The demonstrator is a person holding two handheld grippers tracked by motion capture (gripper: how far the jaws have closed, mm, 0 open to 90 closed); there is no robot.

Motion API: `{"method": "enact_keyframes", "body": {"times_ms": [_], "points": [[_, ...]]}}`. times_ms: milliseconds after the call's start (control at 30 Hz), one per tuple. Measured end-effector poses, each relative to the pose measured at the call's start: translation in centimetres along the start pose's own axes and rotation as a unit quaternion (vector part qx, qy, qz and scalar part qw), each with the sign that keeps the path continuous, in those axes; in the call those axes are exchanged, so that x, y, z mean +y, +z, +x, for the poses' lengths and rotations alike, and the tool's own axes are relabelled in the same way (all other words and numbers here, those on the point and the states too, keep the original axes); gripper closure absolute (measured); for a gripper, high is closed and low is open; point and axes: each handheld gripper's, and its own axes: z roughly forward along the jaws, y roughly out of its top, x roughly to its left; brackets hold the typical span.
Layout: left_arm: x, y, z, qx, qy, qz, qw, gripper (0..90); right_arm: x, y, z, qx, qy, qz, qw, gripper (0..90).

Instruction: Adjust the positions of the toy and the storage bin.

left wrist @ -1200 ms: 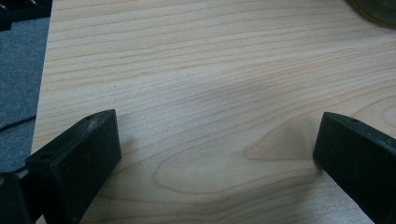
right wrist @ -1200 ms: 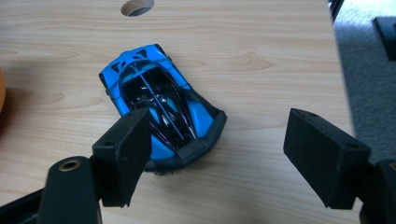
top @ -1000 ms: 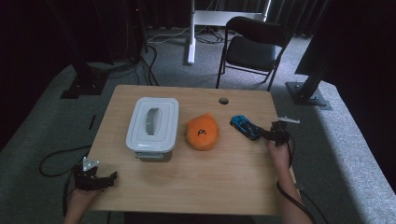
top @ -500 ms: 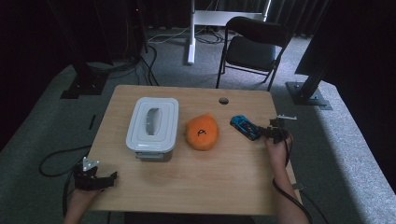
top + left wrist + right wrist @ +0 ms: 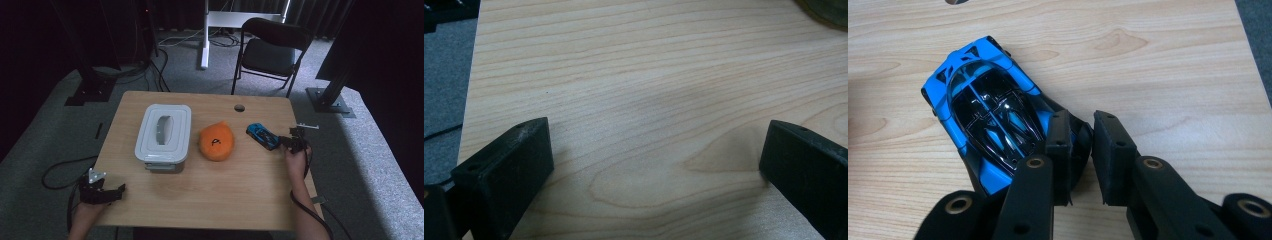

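One blue toy car (image 5: 262, 135) lies diagonally near the tabletop's (image 5: 225, 190) right edge; right gripper (image 5: 1082, 150) has just closed, apparently pinching its near end; left gripper (image 5: 649, 165) gapes empty.

- This looks like a lab or recording studio set up for test work, not a home.
- Black curtains (image 5: 45, 45) hang all around a floor of grey carpet (image 5: 370, 150).
- A lone wooden desk (image 5: 210, 195) stands in the middle.
- Black metal stand feet (image 5: 327, 100) sit bolted on plates, and loose cables (image 5: 150, 75) trail across the floor.
- A black folding chair (image 5: 270, 50) and a white stand base (image 5: 210, 30) wait behind the desk.
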Motion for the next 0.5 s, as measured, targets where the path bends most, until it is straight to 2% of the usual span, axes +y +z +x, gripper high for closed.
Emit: {"method": "enact_keyframes", "body": {"times_ms": [233, 500], "points": [[0.0, 0.0, 0.0, 0.000, 0.000, 0.000, 1.0000, 1.2, -0.2, -0.8, -0.3, -0.006, 0.013, 0.014, 0.9998, 79.0], [0.0, 0.0, 0.0, 0.000, 0.000, 0.000, 1.0000, 1.2, -2.0, -3.0, -0.7, -0.006, 0.020, 0.017, 0.9996, 78.0]]}}
